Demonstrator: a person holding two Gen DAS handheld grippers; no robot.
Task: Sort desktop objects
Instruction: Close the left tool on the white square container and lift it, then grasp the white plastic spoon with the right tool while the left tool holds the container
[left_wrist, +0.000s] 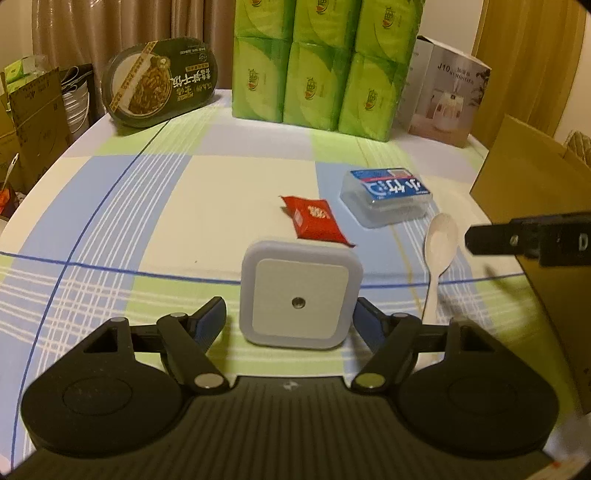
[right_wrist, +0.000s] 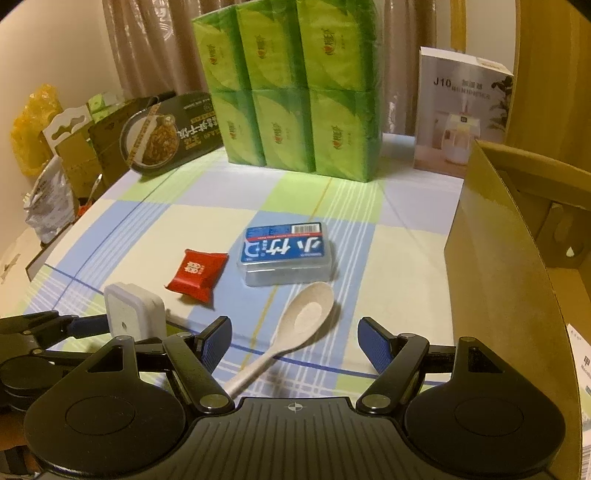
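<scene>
On checked tablecloth (left_wrist: 184, 206), night light (left_wrist: 300, 293) sits between left gripper (left_wrist: 291, 317) fingers.

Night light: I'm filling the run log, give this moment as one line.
left gripper: open around night light | right gripper: open over spoon | cardboard box: at right

spoon (right_wrist: 295, 332): handle end hidden behind right tool | cardboard box (right_wrist: 517, 258): cut off by edge

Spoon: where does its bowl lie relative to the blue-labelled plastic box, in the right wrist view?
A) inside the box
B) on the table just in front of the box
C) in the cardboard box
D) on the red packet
B: the spoon lies bowl-up on the tablecloth, just in front of the blue-labelled plastic box, apart from the red packet.
</scene>
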